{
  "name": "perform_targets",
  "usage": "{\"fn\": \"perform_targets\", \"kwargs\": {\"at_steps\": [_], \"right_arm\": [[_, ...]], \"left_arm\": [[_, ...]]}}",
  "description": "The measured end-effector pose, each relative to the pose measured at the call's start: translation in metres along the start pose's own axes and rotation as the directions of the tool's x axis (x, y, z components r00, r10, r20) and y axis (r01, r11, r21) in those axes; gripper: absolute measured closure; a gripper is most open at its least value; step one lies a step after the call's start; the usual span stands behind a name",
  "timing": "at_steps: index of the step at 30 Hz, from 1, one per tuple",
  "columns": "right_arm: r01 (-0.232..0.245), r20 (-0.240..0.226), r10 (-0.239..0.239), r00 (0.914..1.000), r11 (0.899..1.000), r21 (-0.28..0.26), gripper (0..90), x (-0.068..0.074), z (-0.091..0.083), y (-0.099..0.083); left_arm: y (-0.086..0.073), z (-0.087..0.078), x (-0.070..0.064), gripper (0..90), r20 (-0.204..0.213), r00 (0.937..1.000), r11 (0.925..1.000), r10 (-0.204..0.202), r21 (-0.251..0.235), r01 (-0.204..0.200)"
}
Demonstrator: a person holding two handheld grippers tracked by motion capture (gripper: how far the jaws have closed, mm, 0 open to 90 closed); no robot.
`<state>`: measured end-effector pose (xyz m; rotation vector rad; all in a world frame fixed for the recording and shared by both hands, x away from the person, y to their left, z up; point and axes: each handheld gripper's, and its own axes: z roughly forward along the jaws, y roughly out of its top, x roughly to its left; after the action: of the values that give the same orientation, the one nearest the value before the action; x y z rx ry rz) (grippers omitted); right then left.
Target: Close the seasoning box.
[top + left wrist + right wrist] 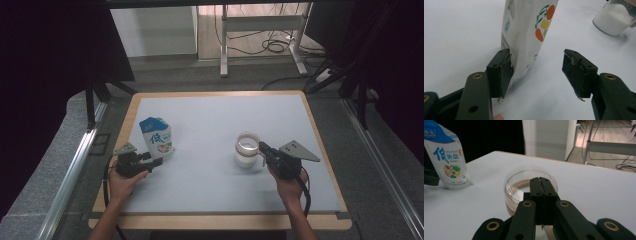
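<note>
Your left claw (536,72) sits closest to the lens, spread wide, with the bottom corner of the salt pouch (529,32) between its pads: the pad (501,72) on the left of that view is touching or all but touching the pouch's lower edge, while the other pad stands well apart from it. That is the relation your next move turns on. The pouch stands upright on the counter (210,175), long axis vertical, directly ahead of the left claw (150,162) and far nearer to it than to your right one, so the left hand (122,182) is the natural one to take it. Because the pouch sits off-centre in the gap, I would judge that closing now would draw it sideways or pinch only its corner seam; sliding the claw toward the open side first looks safer. Your right claw (541,183) is pressed shut, its tips at the near rim of the open glass jar (530,186); whether they pinch the rim or merely rest above it, I cannot tell. The jar (246,149), holding white powder, stands right of centre, well apart from the pouch (157,137).
</note>
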<state>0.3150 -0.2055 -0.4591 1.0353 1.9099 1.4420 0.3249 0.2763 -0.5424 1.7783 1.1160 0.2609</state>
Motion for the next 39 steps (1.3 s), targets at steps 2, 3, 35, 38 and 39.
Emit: {"fn": "perform_targets", "kwargs": {"at_steps": [2, 3, 35, 38, 39], "right_arm": [[0.006, -0.018, -0.005, 0.9998, 1.000, 0.008, 90.0, 0.003, 0.005, -0.001], [0.009, -0.030, -0.009, 0.9995, 1.000, 0.011, 90.0, 0.005, 0.007, -0.001], [-0.029, 0.066, 0.021, 0.9976, 0.992, 0.123, 65.8, -0.061, -0.024, -0.044], [-0.040, 0.075, 0.028, 0.9968, 0.986, 0.163, 58.0, -0.070, -0.022, -0.055], [-0.047, 0.069, 0.036, 0.9970, 0.984, 0.174, 56.4, -0.073, -0.022, -0.058]], "left_arm": [[0.000, 0.000, 0.000, 40.0, 0.001, 1.0000, 1.0000, -0.001, -0.002, 0.001], [0.000, 0.000, 0.000, 40.0, 0.001, 1.0000, 1.0000, -0.001, -0.002, 0.001], [0.000, 0.001, -0.001, 39.7, -0.003, 1.0000, 1.0000, 0.007, 0.004, -0.007], [0.000, 0.001, -0.001, 39.7, -0.003, 1.0000, 1.0000, 0.008, 0.004, -0.007], [0.000, 0.001, -0.001, 39.7, -0.003, 1.0000, 1.0000, 0.007, 0.005, -0.007]]}}
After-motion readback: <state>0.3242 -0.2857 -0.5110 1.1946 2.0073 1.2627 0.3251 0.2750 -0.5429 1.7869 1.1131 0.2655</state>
